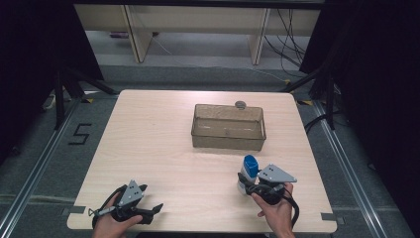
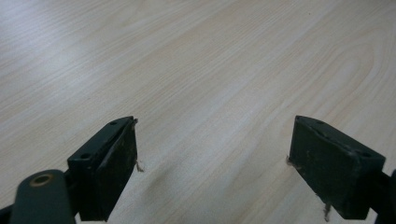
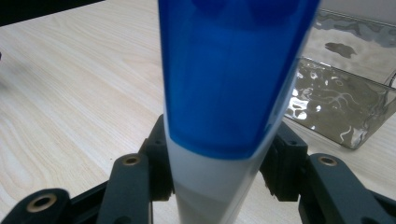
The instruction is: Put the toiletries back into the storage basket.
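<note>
1. The right tongs (image 1: 246, 184) are pinching a white bottle with a blue cap (image 1: 248, 171). In the right gripper view the two black jaws press against the white lower body of the bottle (image 3: 212, 186) from either side, with the blue cap rising above them.
2. The bottle stands upright at the near right part of the table (image 1: 163, 148). Its base is hidden by the tongs, so contact with the table cannot be confirmed.
3. The right hand (image 1: 275, 210) grips the tool from the near edge of the table.
4. The left tongs (image 1: 151, 198) are spread wide. The left gripper view shows them (image 2: 212, 158) over bare wood, with nothing between the jaws.
5. The left hand (image 1: 110, 223) sits at the near left corner of the table, well apart from the bottle.
6. A clear rectangular bin (image 1: 228, 140) stands beyond the bottle, near the middle of the table towards the far side. It is close to the bottle but not touching it.
7. The bin (image 3: 345, 100) appears to hold nothing; its transparent walls show reflections.
8. A small round grey object (image 1: 240, 104) lies just behind the far wall of the bin. Its nature cannot be determined.
</note>
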Motion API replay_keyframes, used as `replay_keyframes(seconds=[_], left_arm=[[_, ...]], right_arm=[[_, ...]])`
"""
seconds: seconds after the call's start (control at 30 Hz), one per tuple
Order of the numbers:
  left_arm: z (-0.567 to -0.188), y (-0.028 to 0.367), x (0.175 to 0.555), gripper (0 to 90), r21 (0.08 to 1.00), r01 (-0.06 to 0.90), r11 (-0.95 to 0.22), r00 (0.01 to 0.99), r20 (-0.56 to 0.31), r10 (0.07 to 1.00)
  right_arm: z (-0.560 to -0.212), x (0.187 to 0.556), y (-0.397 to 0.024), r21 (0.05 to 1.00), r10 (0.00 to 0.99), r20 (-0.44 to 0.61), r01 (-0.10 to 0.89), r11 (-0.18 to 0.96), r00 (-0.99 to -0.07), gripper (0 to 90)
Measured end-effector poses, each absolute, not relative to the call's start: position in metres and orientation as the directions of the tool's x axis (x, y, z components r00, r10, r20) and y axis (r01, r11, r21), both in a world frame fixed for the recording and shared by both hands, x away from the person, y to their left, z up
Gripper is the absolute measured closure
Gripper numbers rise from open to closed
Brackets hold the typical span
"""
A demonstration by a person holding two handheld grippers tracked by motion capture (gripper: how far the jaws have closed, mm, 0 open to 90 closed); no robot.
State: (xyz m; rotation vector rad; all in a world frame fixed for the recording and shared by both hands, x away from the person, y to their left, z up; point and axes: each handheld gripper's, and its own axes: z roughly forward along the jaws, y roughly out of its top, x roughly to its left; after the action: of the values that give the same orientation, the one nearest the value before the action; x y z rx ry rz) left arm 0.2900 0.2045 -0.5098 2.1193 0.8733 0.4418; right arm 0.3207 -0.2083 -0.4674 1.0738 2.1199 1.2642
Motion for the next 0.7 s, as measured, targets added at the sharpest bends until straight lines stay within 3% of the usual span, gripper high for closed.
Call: replay_keyframes(seconds=[0.7], left_arm=[[-0.51,0.204,0.29,14.9,0.784,0.443,-0.434,0.698,0.002,0.716]], right_arm=[[-0.456,0.328,-0.211,0.889,0.791,0.004,0.364,0.278,-0.612,54.4]])
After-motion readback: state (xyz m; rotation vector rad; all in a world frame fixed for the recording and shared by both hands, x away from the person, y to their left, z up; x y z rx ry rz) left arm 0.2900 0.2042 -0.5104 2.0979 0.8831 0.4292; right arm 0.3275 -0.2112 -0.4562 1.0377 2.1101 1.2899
